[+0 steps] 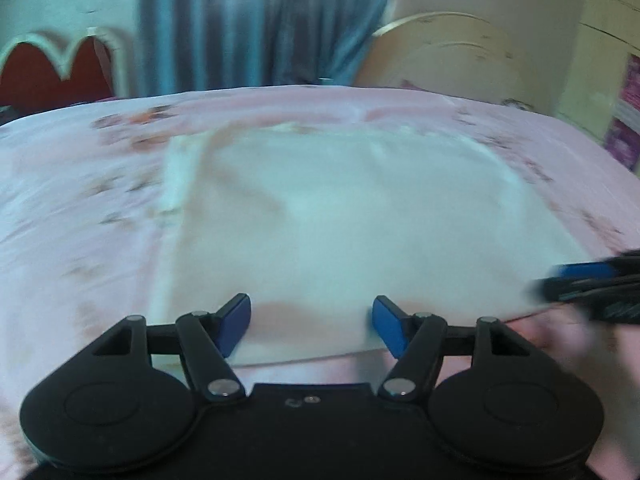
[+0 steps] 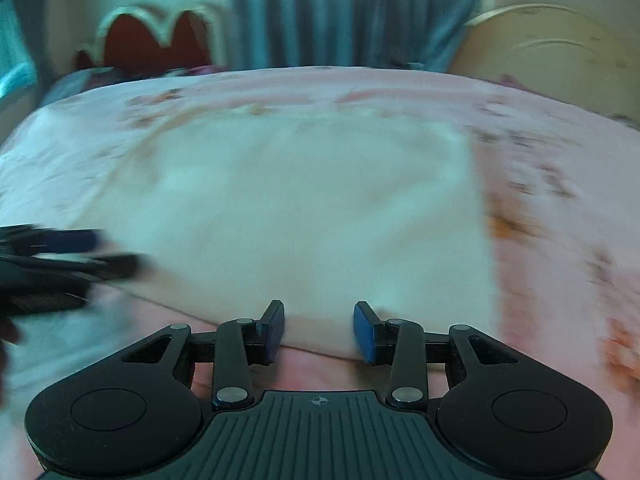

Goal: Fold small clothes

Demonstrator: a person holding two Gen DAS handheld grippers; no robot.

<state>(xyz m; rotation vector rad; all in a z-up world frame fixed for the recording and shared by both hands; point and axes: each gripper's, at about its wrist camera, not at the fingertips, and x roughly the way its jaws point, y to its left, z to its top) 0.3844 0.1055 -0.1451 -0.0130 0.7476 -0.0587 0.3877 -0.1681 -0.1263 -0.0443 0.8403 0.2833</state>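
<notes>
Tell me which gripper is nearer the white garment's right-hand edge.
Right. The right gripper is open at the near hem, close to the white garment's right edge; the left gripper, also open, sits further left along that hem.

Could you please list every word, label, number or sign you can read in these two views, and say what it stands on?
No readable text in either view.
Pink and purple items at the far right of the left wrist view: too blurred to read.
Right tongs: only a small crosshair mark on the body, no letters.
</notes>
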